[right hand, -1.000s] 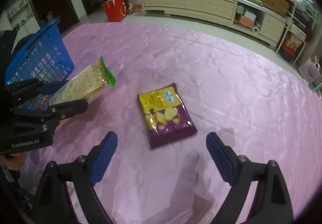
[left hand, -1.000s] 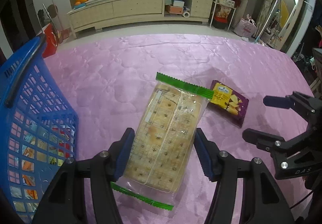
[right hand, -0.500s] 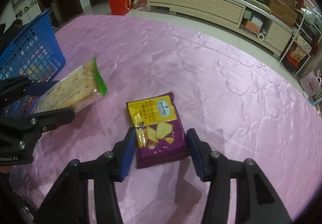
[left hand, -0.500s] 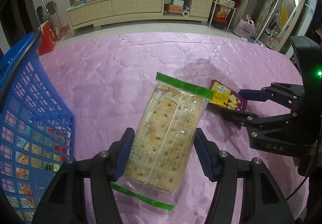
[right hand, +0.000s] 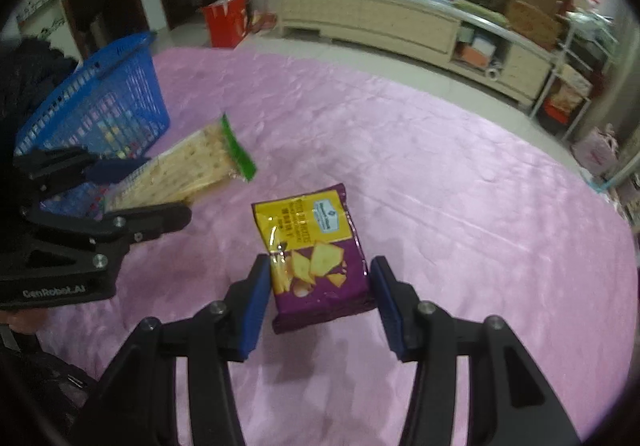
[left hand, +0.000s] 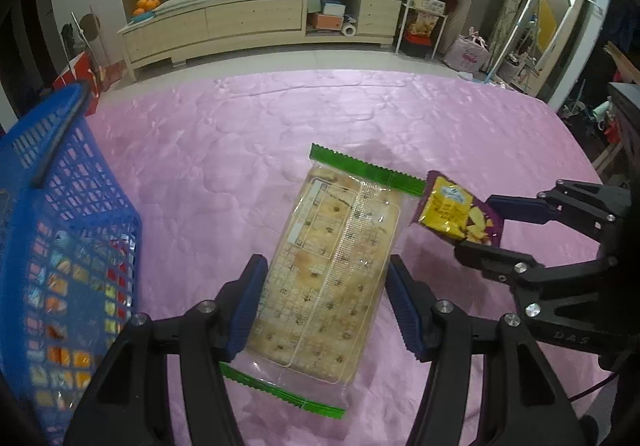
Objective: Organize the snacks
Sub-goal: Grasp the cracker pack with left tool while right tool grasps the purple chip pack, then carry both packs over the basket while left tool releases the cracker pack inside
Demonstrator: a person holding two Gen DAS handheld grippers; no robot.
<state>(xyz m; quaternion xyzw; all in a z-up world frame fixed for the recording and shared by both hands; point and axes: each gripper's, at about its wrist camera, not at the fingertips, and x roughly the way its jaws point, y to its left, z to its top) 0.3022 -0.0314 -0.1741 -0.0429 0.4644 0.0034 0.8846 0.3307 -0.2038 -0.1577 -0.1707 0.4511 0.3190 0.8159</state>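
Living room, long cabinet [left hand: 256,21] along the back wall. Pink quilted worktop [left hand: 208,149] fills the foreground. Blue basket [left hand: 60,230] on its left edge, snack packs visible through the mesh. Left gripper [left hand: 324,306]: jaws closed on the sides of the cracker pack [left hand: 332,274], clear wrap with green ends, held just right of the basket. Right gripper [right hand: 318,302]: jaws clamped on the purple-yellow chip bag [right hand: 316,258], lifted off the worktop, right beside the cracker pack's far end.
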